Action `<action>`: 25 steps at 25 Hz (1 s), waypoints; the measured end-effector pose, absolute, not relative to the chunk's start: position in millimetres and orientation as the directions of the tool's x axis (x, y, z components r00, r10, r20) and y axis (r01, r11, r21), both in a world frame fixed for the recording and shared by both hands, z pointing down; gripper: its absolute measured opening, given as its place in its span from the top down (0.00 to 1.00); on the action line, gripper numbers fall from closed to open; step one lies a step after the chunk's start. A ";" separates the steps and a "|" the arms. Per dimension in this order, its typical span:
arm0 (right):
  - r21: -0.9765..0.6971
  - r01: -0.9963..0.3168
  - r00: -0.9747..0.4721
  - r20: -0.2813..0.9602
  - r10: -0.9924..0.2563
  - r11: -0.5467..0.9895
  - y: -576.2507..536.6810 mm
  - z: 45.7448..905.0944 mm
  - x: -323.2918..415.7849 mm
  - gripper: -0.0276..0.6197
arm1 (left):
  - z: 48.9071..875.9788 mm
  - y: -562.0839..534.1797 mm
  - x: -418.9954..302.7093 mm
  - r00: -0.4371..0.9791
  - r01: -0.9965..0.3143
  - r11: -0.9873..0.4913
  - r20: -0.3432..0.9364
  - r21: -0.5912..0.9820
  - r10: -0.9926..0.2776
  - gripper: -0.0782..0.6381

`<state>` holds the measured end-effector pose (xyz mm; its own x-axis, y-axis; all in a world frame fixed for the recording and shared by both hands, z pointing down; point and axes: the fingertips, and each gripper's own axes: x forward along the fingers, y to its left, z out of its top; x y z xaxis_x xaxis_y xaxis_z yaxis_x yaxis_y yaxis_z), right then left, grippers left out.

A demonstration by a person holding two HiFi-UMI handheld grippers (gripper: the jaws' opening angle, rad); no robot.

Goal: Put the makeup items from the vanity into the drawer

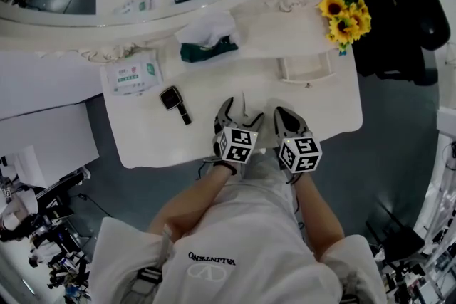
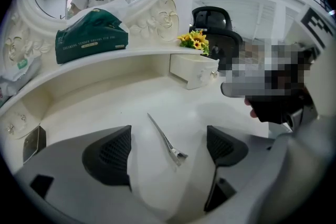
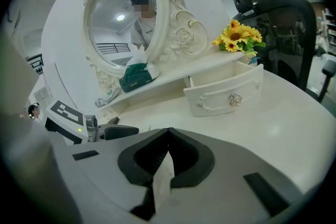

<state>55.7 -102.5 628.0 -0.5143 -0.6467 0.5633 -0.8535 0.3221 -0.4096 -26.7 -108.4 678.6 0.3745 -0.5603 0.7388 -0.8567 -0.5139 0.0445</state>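
The left gripper (image 1: pixel 238 114) stands released, its jaws wide apart, with a slim metal hair clip (image 2: pixel 167 142) lying flat on the vanity top (image 1: pixel 157 139) between the pads and touching neither. The clip sits near the front edge of the surface, about midway along it, and that is the main hazard. It is thin, smooth and flush with a glossy top, so the closing pads may ride over it or nudge it along instead of catching it, and a shove toward the person could send it off the front edge. A grip on one end alone would likely let it swing or slip out on the way across. The right gripper (image 3: pixel 168 134) is clenched on nothing and hangs just beside the left one, so a careless sweep could knock them together. The open drawer (image 3: pixel 223 93) waits at the back right of the surface, and its raised front could catch a low carry. A black makeup item (image 1: pixel 175 103) remains toward the left edge.
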 end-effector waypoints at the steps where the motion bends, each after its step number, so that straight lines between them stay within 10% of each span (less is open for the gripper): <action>1: -0.410 -0.853 -0.515 0.563 -0.646 0.323 -102.2 628.2 55.7 0.94 | 678.6 -108.5 -27.1 0.373 -0.858 -0.512 0.738 0.043 -0.562 0.27; 25: -0.407 -0.855 -0.513 0.564 -0.648 0.322 -96.2 628.4 61.1 0.94 | 673.3 -109.0 -46.3 0.332 -0.875 -0.485 0.724 -0.005 -0.605 0.75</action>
